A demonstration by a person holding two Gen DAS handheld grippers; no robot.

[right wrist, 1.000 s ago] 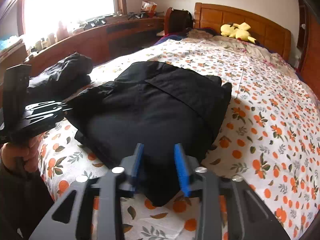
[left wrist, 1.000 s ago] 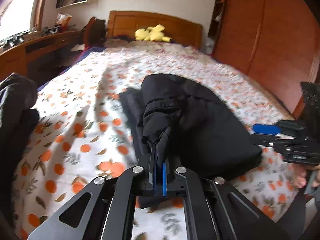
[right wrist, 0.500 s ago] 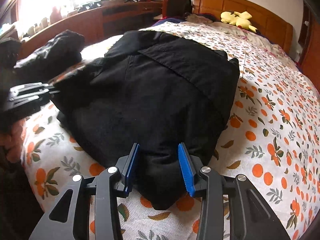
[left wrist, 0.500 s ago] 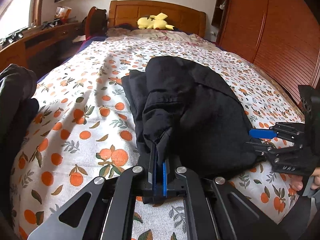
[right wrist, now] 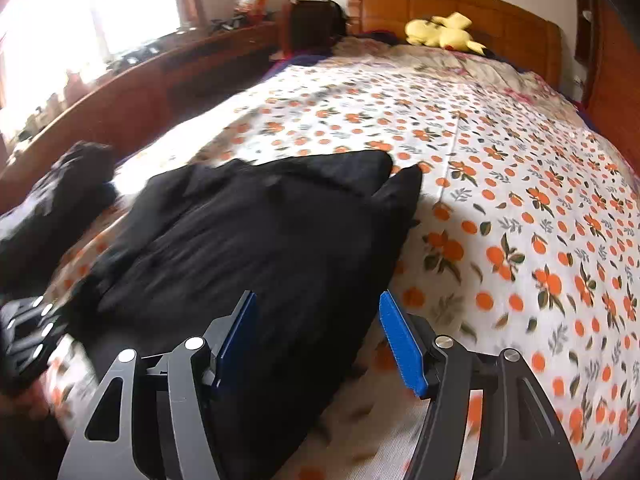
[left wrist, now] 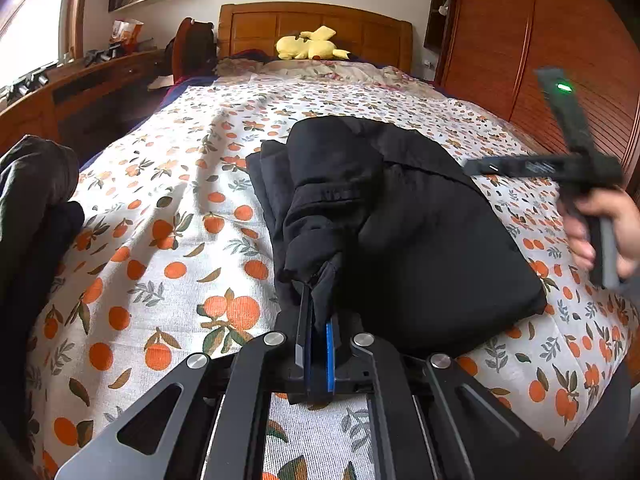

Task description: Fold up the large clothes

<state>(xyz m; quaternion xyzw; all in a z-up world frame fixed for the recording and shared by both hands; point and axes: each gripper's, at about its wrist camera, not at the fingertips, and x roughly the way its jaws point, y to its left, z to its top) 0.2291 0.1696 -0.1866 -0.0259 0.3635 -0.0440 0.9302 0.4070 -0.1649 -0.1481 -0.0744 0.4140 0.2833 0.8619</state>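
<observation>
Left gripper: jaws nipped tight on a bunched black edge of the garment. Right gripper: fingers spread wide, holding nothing, hovering above the garment's near corner; view blurred.

Garment lies mostly folded, a thick dark bundle on the orange-print bedspread, at the foot end, well apart from the headboard.

Judged step: a late fold, one flap in hand. Next: carry that flap across and lay it flat.

Yellow plush toy just below the headboard; wardrobe right of it.

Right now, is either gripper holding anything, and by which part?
The left gripper is shut on a bunched edge of the black garment. The right gripper is open, holding nothing.
</observation>
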